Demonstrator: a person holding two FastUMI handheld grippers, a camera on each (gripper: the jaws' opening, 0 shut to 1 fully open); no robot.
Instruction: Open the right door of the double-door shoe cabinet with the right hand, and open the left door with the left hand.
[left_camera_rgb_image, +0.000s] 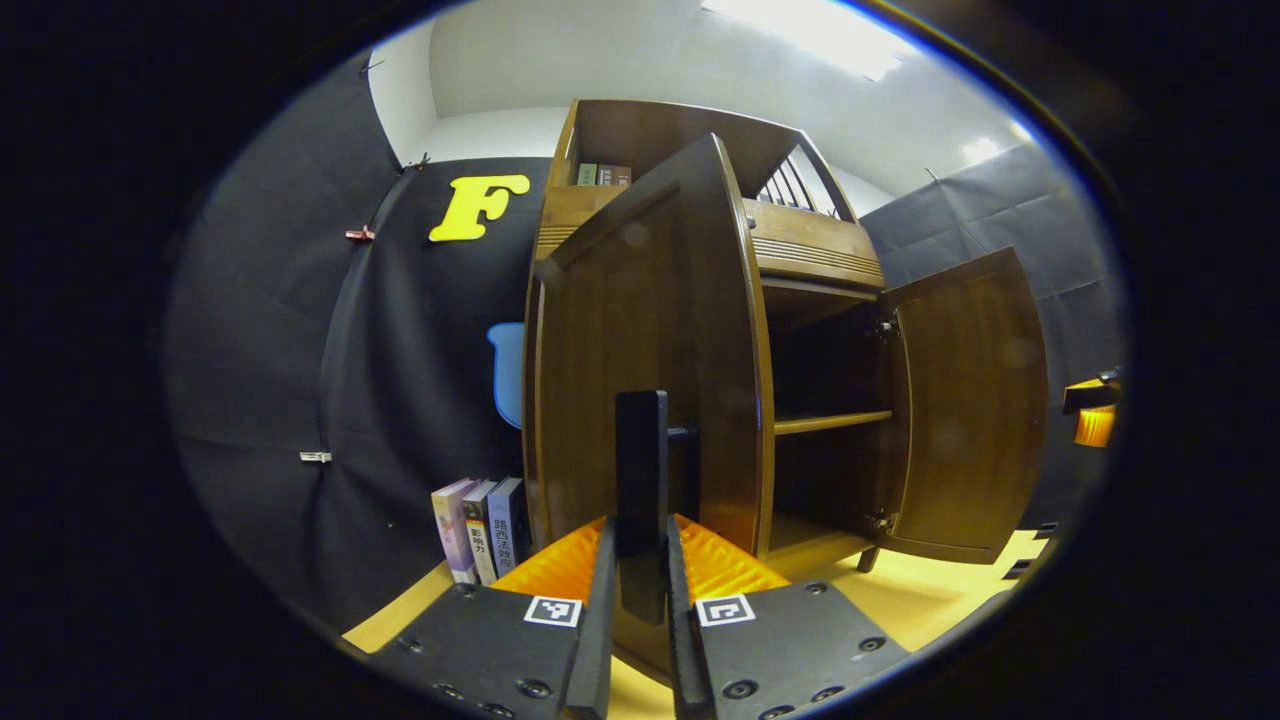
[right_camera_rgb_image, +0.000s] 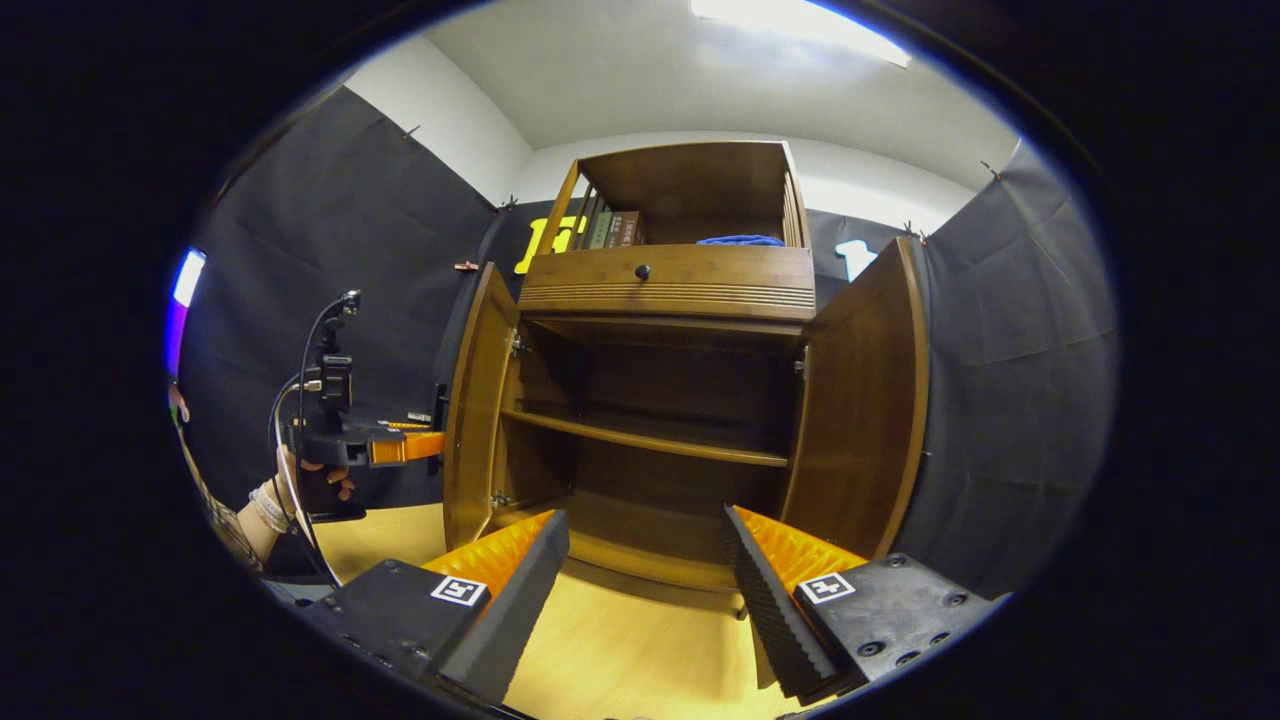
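The brown wooden shoe cabinet (right_camera_rgb_image: 665, 285) stands with both doors swung out. In the left gripper view the left door (left_camera_rgb_image: 640, 330) is close in front of me, and my left gripper (left_camera_rgb_image: 640, 590) is shut on its upright dark handle (left_camera_rgb_image: 641, 450). The right door (left_camera_rgb_image: 975, 400) hangs wide open farther off. In the right gripper view my right gripper (right_camera_rgb_image: 645, 560) is open and holds nothing, facing the bare inner shelf (right_camera_rgb_image: 650, 437) between the left door (right_camera_rgb_image: 478, 400) and the right door (right_camera_rgb_image: 865, 400). A hand (right_camera_rgb_image: 300, 490) holds the left gripper (right_camera_rgb_image: 400, 447) at the left door's outer side.
Several books (left_camera_rgb_image: 480, 540) stand on the light wooden floor (right_camera_rgb_image: 620, 640) left of the cabinet. More books (right_camera_rgb_image: 615, 228) and a blue cloth (right_camera_rgb_image: 740, 240) lie on the top shelf, above a drawer with a dark knob (right_camera_rgb_image: 642, 271). Black cloth walls close in on both sides.
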